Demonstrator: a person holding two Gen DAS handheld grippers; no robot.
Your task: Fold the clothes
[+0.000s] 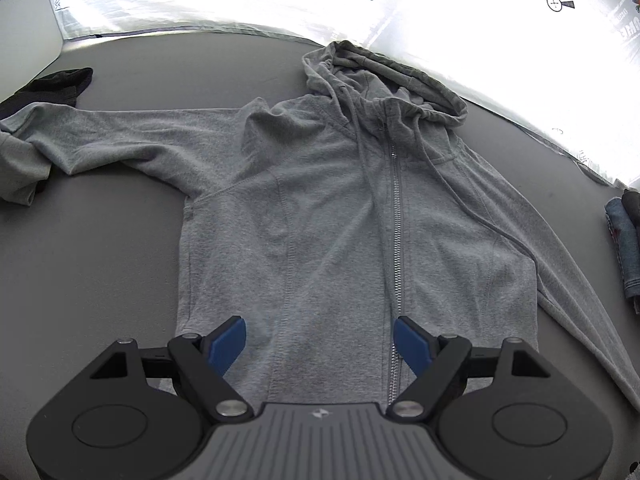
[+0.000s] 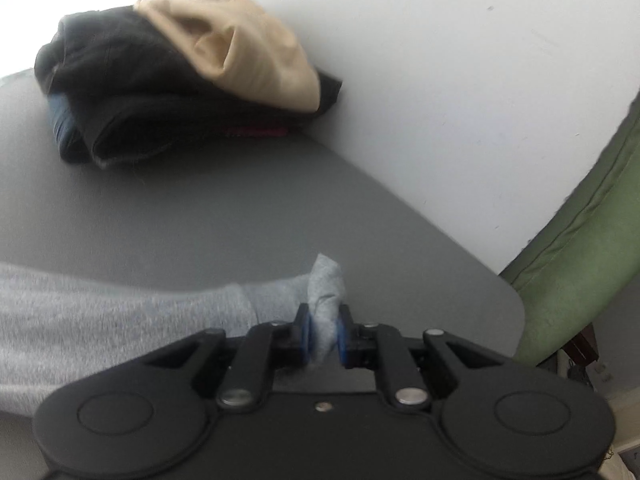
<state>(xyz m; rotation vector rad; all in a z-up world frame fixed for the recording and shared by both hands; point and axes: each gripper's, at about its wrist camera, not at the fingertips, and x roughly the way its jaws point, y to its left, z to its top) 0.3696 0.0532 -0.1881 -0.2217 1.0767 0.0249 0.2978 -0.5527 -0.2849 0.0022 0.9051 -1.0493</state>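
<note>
The right gripper pinched the cuff of the grey hoodie's sleeve near the table's right edge; the left gripper hung wide open and empty over the near hem; the hoodie lay flat, zipped, hood far; I judged the sleeve fold was starting, so next the cuff needed carrying left across the chest; folded clothes sat far right.

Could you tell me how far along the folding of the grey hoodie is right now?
Early stage. Done: the grey hoodie lies flat and zipped on the table, and a stack of folded clothes sits at the far edge. In hand: the right tool pinches the sleeve cuff; the left tool hovers open over the hem. Left: both sleeves lie spread out and the body is unfolded.
</note>
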